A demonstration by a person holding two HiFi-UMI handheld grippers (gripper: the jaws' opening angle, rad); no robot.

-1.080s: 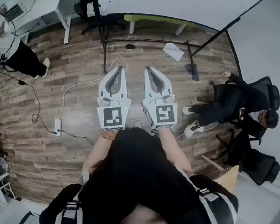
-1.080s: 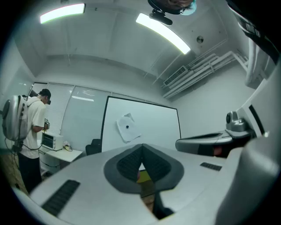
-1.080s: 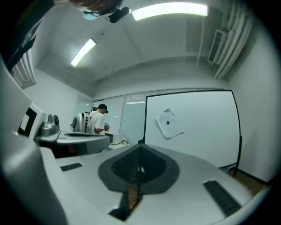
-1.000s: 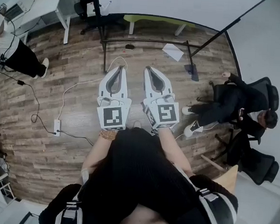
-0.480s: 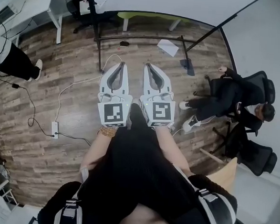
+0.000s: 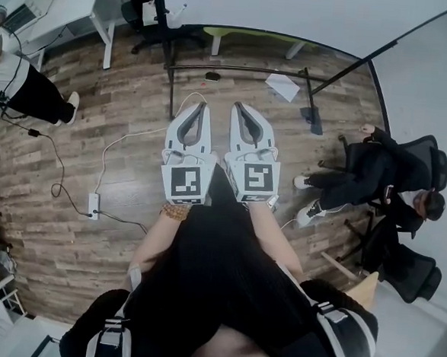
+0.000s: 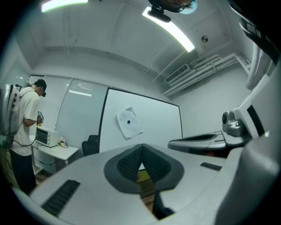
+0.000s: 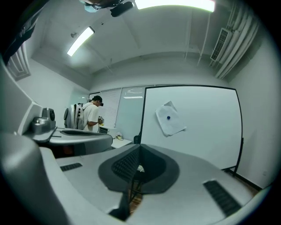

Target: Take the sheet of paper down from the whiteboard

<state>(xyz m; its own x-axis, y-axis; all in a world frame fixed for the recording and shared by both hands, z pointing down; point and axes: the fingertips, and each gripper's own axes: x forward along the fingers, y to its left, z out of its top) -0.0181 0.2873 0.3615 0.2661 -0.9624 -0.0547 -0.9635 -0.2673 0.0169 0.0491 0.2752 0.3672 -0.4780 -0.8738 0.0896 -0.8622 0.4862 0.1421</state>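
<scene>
The sheet of paper (image 8: 170, 119) is logged as white with a dark blue dot (image 8: 168, 117), on a white whiteboard (image 8: 206, 132) edged in black. The left tongs (image 6: 202, 108) and right tongs (image 6: 239, 108) are noted as light grey with dark grey ribbed pads (image 7: 129, 162), each topped by a black-and-white square marker pattern. The floor (image 6: 122, 106) is marked as brown wood-plank pattern, the worktop (image 6: 79, 0) as white, and the wearer's clothing (image 6: 217, 273) as black.

power strip (image 6: 94, 201): 9 o'clock | seated person (image 6: 365, 172): 3 o'clock | white desk (image 6: 68, 3): 11 o'clock | standing person (image 6: 35, 92): 10 o'clock, beside desk
</scene>
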